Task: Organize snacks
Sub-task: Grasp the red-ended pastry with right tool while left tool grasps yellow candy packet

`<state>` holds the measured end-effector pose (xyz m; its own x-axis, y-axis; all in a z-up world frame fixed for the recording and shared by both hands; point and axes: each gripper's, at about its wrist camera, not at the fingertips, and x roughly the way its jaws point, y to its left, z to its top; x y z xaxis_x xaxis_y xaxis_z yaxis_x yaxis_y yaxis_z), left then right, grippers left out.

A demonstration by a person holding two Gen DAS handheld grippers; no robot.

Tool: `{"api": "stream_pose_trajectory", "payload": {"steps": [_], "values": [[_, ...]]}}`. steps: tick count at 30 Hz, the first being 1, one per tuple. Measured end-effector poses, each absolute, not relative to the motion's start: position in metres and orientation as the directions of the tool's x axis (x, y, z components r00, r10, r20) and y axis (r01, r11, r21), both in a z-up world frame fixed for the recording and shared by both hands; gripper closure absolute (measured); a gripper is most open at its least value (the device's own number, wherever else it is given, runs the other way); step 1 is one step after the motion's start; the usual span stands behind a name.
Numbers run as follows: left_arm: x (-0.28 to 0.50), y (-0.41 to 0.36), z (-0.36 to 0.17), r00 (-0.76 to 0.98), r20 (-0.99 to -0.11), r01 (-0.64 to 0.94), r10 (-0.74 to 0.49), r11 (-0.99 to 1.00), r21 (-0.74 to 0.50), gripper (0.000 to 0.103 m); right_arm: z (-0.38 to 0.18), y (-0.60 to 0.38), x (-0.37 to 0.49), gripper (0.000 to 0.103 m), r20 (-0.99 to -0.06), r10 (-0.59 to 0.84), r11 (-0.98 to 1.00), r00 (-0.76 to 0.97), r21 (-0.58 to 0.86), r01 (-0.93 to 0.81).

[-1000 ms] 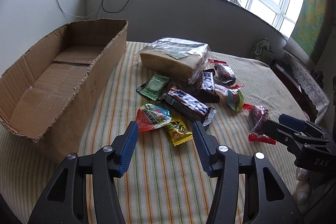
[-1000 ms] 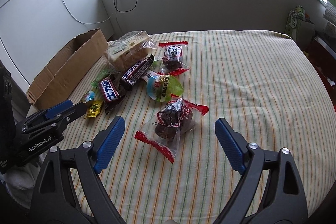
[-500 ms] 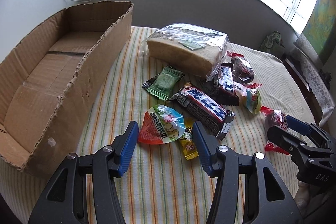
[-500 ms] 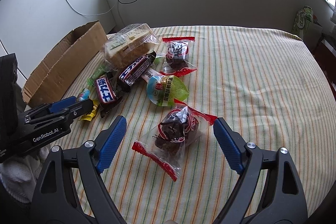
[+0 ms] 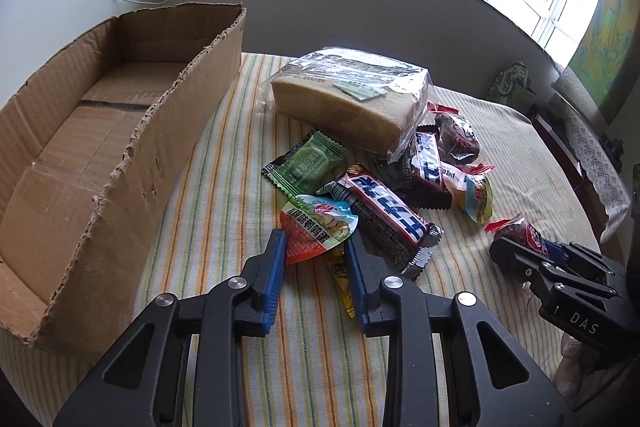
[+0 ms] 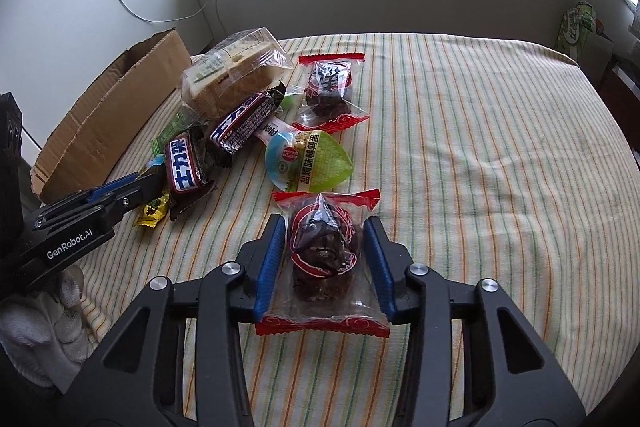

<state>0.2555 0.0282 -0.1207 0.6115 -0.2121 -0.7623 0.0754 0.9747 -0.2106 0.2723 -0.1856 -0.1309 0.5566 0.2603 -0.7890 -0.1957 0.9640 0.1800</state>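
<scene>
On a striped tablecloth (image 6: 460, 131), two packets are bracketed at once. The right gripper (image 6: 325, 261) is seen with its blue pads narrowed round a clear, red-edged packet of dark dried fruit (image 6: 322, 259); the pads lie at 9 and 3 o'clock of the packet, just beside its film, and whether they are already touching cannot be told. The packet's long axis runs from 6 to 12 o'clock, along the fingers. The left gripper (image 5: 316, 269) is held narrow about a red-and-blue triangular pouch (image 5: 316, 229), whose lower corner lies between the pads, the bulk at 12 o'clock. The cardboard box (image 5: 120, 147), judged the destination, lies at 10 o'clock and is nearer the left gripper.
</scene>
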Motion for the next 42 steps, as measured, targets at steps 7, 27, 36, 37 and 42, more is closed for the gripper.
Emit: {"api": "stream_pose_trajectory", "payload": {"steps": [7, 27, 36, 37, 42], "values": [[0.254, 0.026, -0.120, 0.619, -0.755, 0.084, -0.217, 0.974, -0.211, 0.082, -0.131, -0.193, 0.271, 0.065, -0.774, 0.292, 0.956, 0.562, 0.224, -0.189], [0.241, 0.021, -0.080, 0.707, -0.669, 0.117, -0.229, 0.971, -0.208, 0.096, -0.087, -0.190, 0.258, 0.066, -0.703, 0.307, 0.950, 0.641, 0.189, -0.247], [0.253, 0.023, -0.087, 0.676, -0.686, 0.124, -0.269, 0.959, -0.254, 0.081, -0.086, -0.184, 0.255, 0.066, -0.707, 0.304, 0.950, 0.638, 0.173, -0.261], [0.253, 0.022, -0.088, 0.670, -0.690, 0.130, -0.275, 0.958, -0.256, 0.070, -0.086, -0.185, 0.254, 0.066, -0.708, 0.304, 0.949, 0.637, 0.172, -0.263], [0.241, 0.016, -0.096, 0.627, -0.734, 0.165, -0.261, 0.965, -0.203, 0.038, -0.092, -0.193, 0.250, 0.066, -0.715, 0.290, 0.954, 0.637, 0.159, -0.256]]}}
